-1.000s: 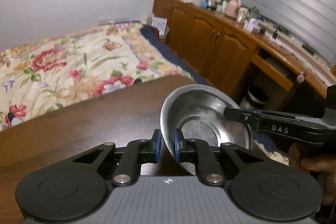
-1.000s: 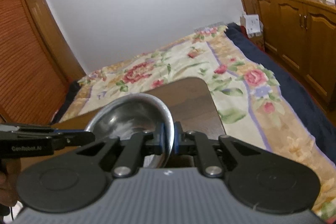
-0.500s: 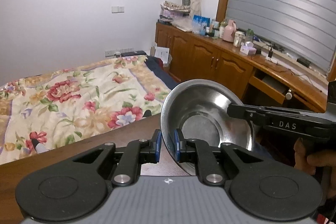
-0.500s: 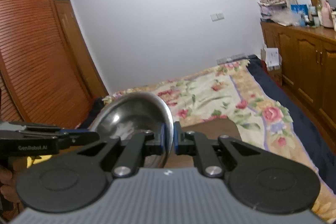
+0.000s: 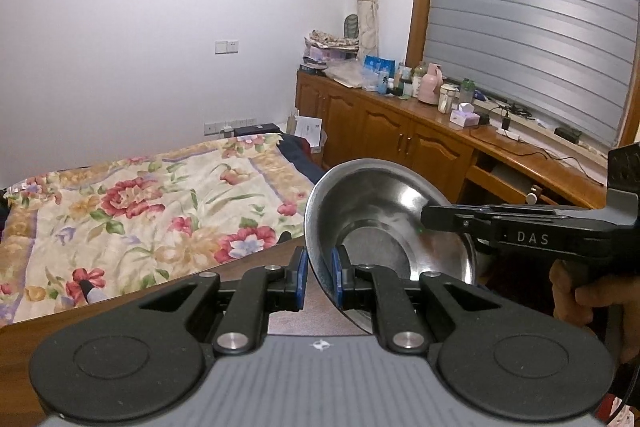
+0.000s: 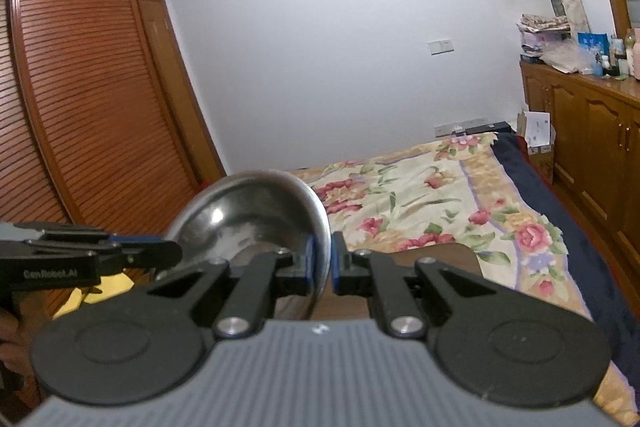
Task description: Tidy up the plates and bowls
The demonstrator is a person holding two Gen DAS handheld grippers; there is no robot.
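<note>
Steel bowl (image 5: 384, 223): I hold it with both tongs.
Left gripper (image 5: 319, 277): clamped on near rim.
Right gripper (image 6: 322, 263): clamped opposite, marked "DAS".

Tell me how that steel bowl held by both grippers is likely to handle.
The steel bowl looks thin-walled, so it is probably light and stiff. Its polished, glossy surface could be slippery where the left gripper and right gripper pinch only the rim. With its round, sloping sides, it may rock when set down.
</note>
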